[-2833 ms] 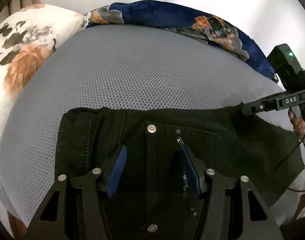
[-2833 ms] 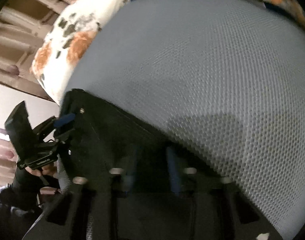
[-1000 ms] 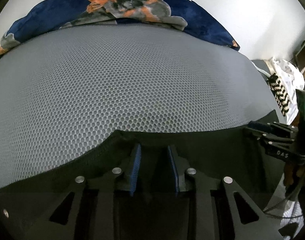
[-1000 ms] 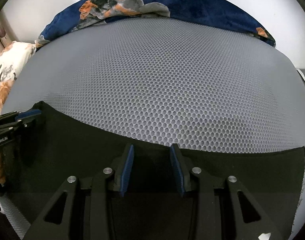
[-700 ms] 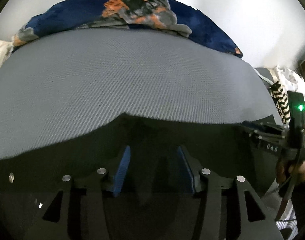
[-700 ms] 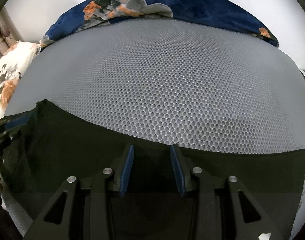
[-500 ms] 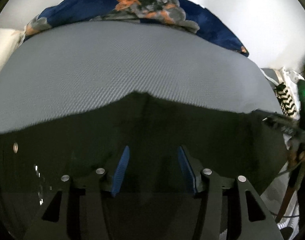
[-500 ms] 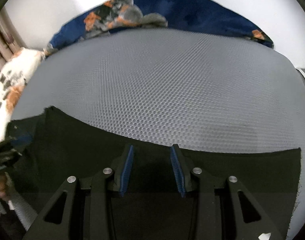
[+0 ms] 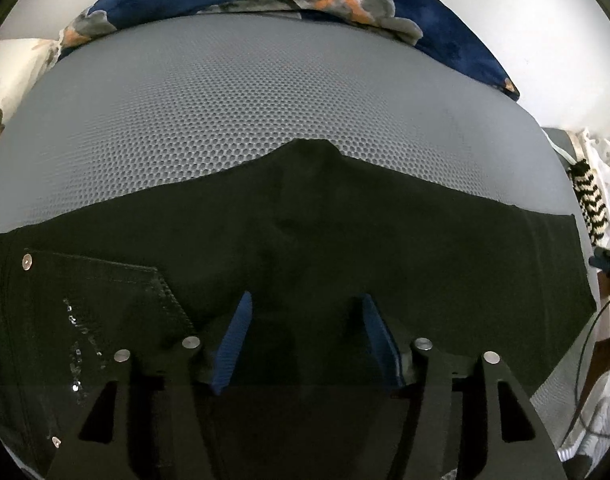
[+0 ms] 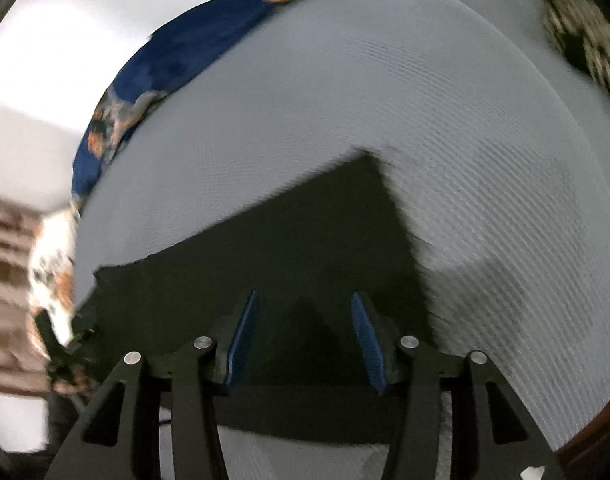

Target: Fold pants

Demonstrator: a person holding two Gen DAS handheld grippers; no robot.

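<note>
Swung off toward the hem end, your right gripper (image 10: 303,340) and left gripper (image 9: 301,344) both hang over the black pants (image 9: 345,248), jaws opening, gripping nothing, the garment's long axis running crosswise before your fingers.

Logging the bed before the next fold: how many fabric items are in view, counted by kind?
Black pants: 1
Grey mesh mattress cover: 1
Navy floral blanket: 1
White floral pillow: 1
Black-and-white zigzag cloth: 1
Total: 5
</note>
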